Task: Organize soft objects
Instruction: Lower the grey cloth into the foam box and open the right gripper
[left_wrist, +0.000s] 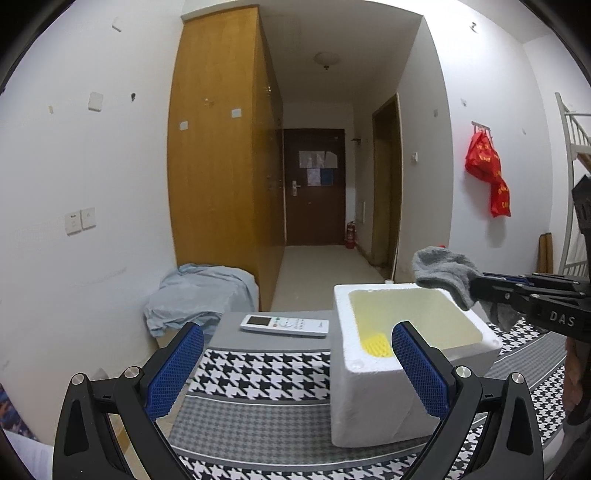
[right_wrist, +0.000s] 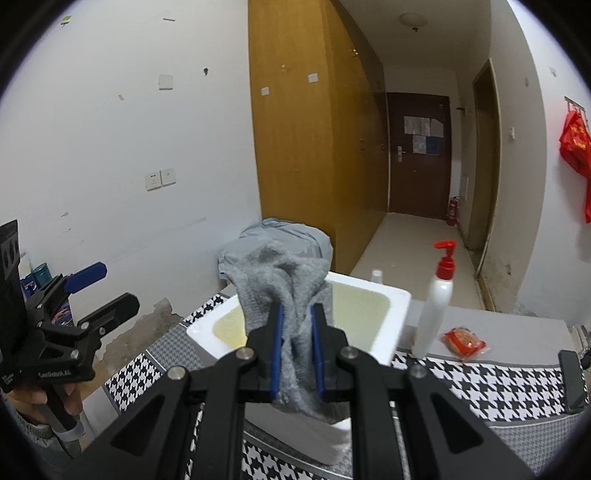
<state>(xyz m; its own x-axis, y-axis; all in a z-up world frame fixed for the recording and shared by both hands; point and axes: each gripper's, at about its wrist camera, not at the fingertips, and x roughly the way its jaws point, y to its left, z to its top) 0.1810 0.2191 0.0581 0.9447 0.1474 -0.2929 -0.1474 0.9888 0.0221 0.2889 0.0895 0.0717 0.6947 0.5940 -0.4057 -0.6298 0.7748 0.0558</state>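
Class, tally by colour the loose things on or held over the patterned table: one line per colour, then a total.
White: 3 (foam box, remote control, pump bottle, its pump red)
Grey: 1 (sock, held in the right gripper)
Red: 1 (snack packet)
Yellow: 1 (small yellow thing in the box)
Total: 6

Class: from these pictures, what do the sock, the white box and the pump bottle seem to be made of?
Sock: grey knitted fabric, fuzzy and limp, drooping from the right gripper.
Box: likely foam, matte white with thick, rounded walls.
Pump bottle: probably plastic, smooth white with a glossy red pump.
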